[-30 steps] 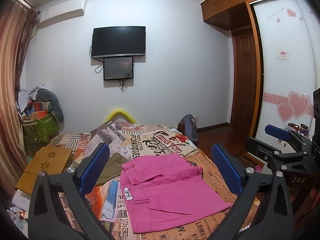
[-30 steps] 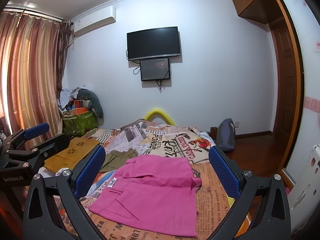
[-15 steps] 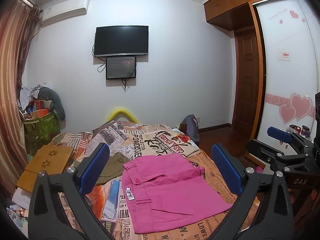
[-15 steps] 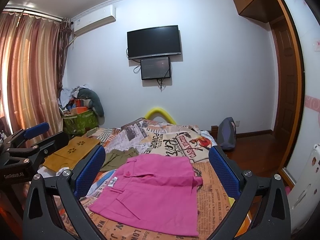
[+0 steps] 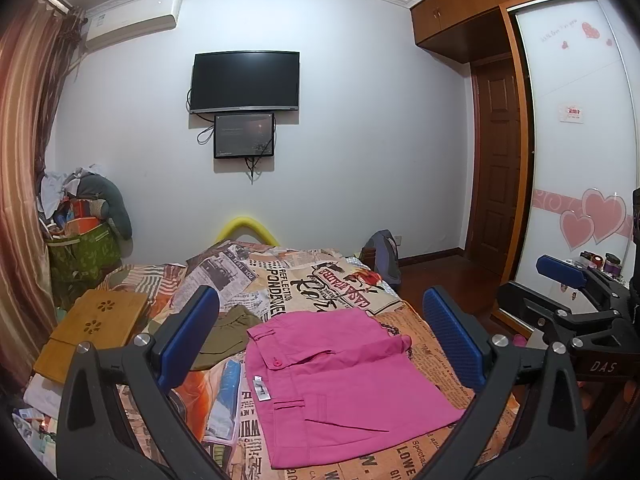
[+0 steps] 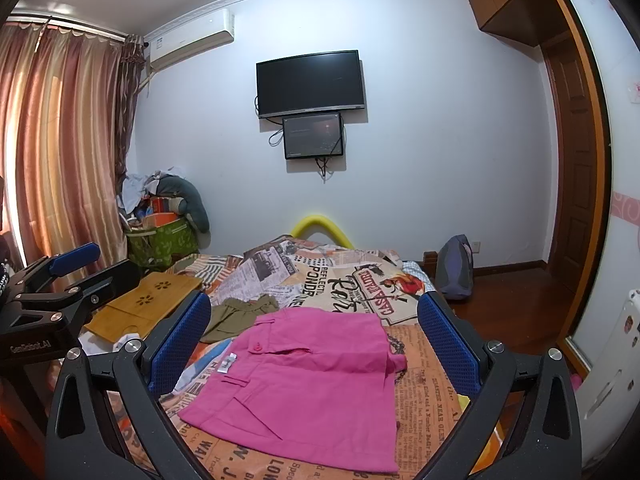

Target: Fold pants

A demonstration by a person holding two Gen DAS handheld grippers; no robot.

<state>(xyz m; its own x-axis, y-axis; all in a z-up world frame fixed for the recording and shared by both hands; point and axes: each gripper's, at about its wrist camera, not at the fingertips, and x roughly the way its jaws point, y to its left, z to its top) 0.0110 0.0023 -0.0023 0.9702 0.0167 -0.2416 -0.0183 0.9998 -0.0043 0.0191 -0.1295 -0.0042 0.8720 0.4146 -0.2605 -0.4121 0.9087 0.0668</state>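
Pink pants (image 5: pixel 336 380) lie folded into a compact rectangle on the bed (image 5: pixel 304 280), waistband and white tag to the left; they also show in the right wrist view (image 6: pixel 308 376). My left gripper (image 5: pixel 320 336) is open and empty, held above and in front of the pants. My right gripper (image 6: pixel 316 336) is open and empty, also raised above the pants. The right gripper also appears at the right edge of the left wrist view (image 5: pixel 568 280), and the left gripper at the left edge of the right wrist view (image 6: pixel 72 260).
An olive garment (image 5: pixel 228 332) lies left of the pants. A wooden lap tray (image 5: pixel 96 328) sits at the bed's left edge. A backpack (image 5: pixel 384 256) stands on the floor at the right, a green laundry bag (image 5: pixel 80 252) at the left wall.
Both grippers have risen and tilted slightly, so the pants sit a little lower in view. The pants have not moved.
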